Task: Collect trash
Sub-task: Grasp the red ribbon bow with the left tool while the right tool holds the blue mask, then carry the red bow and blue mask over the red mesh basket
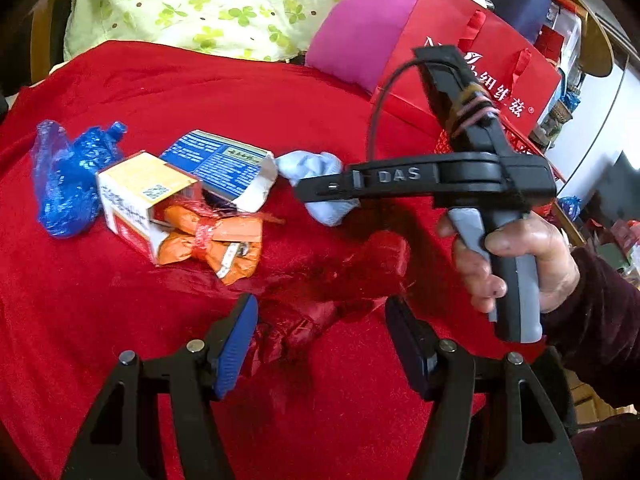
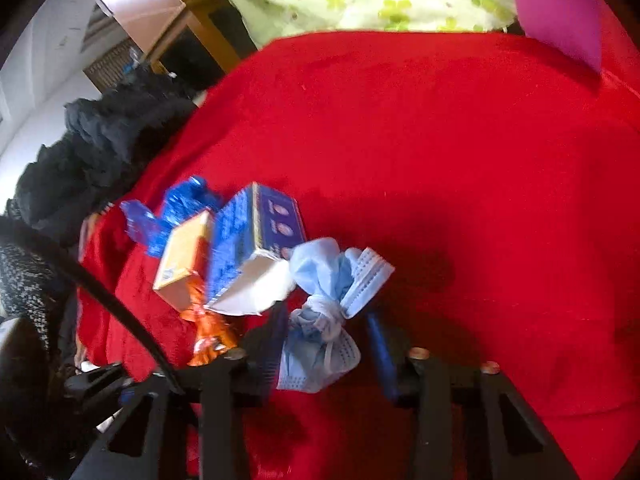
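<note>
On the red cloth (image 1: 200, 92) lie a crumpled blue plastic bag (image 1: 68, 176), an orange-and-white box (image 1: 140, 196), a blue box (image 1: 220, 164), orange wrappers (image 1: 212, 240) and a bundle of light blue face masks (image 1: 316, 176). My left gripper (image 1: 320, 340) is open, its fingers on either side of a crumpled red plastic bag (image 1: 332, 280). My right gripper (image 2: 328, 344) is open around the mask bundle (image 2: 324, 312), which lies between its fingers. In the left wrist view the right gripper's tip (image 1: 320, 192) is at the masks.
A red paper gift bag (image 1: 480, 52) stands at the back right beside a magenta cushion (image 1: 356, 28). A green clover-print cloth (image 1: 220, 0) lies behind the red cloth. Dark clothing (image 2: 100, 148) is piled at the left edge in the right wrist view.
</note>
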Demonstrator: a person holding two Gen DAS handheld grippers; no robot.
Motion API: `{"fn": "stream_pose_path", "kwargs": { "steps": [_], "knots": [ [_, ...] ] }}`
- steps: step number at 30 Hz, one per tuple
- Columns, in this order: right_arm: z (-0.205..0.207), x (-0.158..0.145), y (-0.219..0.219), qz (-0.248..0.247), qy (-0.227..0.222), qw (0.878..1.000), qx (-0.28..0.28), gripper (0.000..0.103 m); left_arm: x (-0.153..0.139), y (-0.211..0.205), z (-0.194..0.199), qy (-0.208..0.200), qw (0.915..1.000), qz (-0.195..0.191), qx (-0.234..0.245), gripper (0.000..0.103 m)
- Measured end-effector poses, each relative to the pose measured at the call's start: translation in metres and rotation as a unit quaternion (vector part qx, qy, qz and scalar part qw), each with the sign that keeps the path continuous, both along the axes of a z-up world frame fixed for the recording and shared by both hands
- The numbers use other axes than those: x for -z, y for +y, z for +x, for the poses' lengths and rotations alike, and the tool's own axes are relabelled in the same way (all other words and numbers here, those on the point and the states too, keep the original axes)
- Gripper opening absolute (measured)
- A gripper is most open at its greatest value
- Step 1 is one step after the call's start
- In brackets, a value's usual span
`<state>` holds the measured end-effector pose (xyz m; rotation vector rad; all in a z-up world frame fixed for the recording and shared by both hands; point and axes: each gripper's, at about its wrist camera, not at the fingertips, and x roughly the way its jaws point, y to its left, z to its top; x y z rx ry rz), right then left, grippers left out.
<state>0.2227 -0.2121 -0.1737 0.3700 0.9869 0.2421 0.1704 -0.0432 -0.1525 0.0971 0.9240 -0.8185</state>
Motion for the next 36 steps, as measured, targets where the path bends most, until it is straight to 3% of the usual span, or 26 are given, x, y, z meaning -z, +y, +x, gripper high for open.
{"fn": "stream_pose_path", "kwargs": {
  "steps": [2, 8, 12, 14, 15, 16, 20, 27, 36],
  "knots": [
    [-0.007, -0.002, -0.003, 0.003, -0.007, 1.0, 0.002, 0.03, -0.002, 0.004, 0.001, -0.01, 0.9999, 0.009, -0.008, 0.067],
    [-0.052, -0.012, -0.024, -0.018, -0.022, 1.0, 0.014, 0.028, 0.001, 0.001, 0.003, -0.027, 0.9988, 0.039, -0.012, 0.067],
    [-0.089, -0.022, -0.04, -0.014, -0.034, 0.999, 0.026, 0.028, 0.009, -0.012, 0.005, -0.012, 0.9993, 0.036, -0.001, 0.067],
    [-0.105, -0.026, -0.048, -0.009, -0.041, 0.998, 0.035, 0.028, 0.012, -0.02, 0.006, -0.006, 0.9995, 0.032, 0.0, 0.059],
    [-0.112, -0.028, -0.052, -0.008, -0.043, 0.998, 0.042, 0.028, 0.014, -0.022, 0.005, -0.002, 0.9994, 0.036, -0.002, 0.042],
    [-0.12, -0.03, -0.055, -0.005, -0.046, 0.998, 0.048, 0.028, 0.017, -0.025, 0.005, 0.005, 0.999, 0.044, -0.007, 0.036],
    [-0.14, -0.04, -0.065, 0.004, -0.06, 0.996, 0.065, 0.028, 0.015, -0.017, -0.009, 0.008, 0.9992, 0.022, -0.033, 0.034],
    [-0.164, -0.066, -0.059, -0.008, -0.095, 0.993, 0.068, 0.028, -0.028, -0.011, -0.035, -0.034, 0.9964, 0.005, -0.077, 0.033],
    [-0.207, -0.11, -0.063, -0.024, -0.152, 0.985, 0.078, 0.028, -0.101, -0.042, -0.065, -0.13, 0.9831, 0.036, -0.125, 0.033]
  ]
}}
